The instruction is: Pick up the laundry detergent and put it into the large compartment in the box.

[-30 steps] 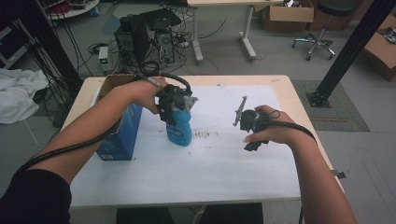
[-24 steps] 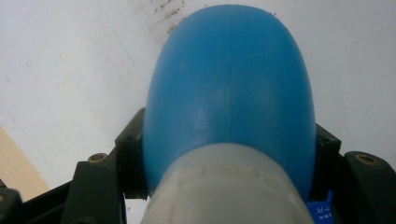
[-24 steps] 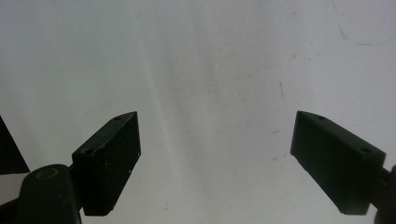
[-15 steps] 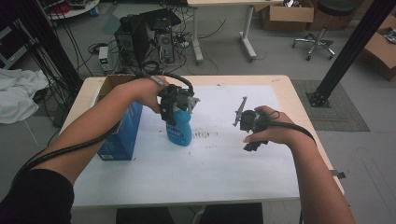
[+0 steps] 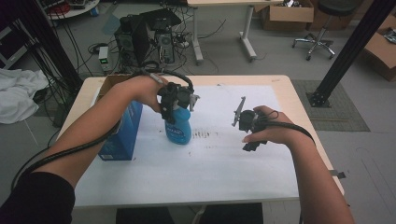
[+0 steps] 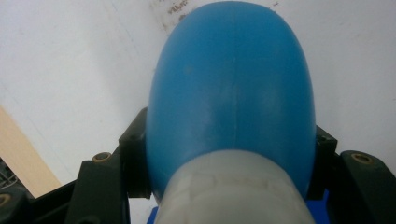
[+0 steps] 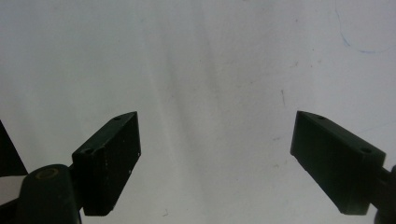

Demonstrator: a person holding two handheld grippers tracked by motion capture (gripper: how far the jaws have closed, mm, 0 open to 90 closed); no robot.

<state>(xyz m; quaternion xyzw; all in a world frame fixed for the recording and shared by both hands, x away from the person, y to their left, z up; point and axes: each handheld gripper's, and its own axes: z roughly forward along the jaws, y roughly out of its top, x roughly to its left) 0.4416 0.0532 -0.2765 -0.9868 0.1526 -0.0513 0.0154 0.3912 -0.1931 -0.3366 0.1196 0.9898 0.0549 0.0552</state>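
1. My left tool (image 5: 180, 100) pinched the blue bottle (image 5: 178, 126) at its neck, one jaw on each side, just above the pale collar seen in the left gripper view.
2. Its jaws had just been closing on that bottle (image 6: 231, 88) and had stopped, pressed against it.
3. The bottle stood upright on the white sheet (image 5: 210, 163) that covered the surface (image 5: 299, 100), at about 10 o'clock from the sheet's middle in the high view.
4. A blue box (image 5: 122, 133) stood at the bottle's 9 o'clock, near it but apart.
5. Some dark smudges (image 5: 201, 135) marked the sheet just beside the bottle's base, at its 3 o'clock.
6. My right tool (image 5: 250, 126) sat at the bottle's 3 o'clock, well apart from it, in my right hand (image 5: 271, 130).
7. Its jaws were spread wide, with nothing between them but bare sheet (image 7: 210, 70) in the right gripper view.
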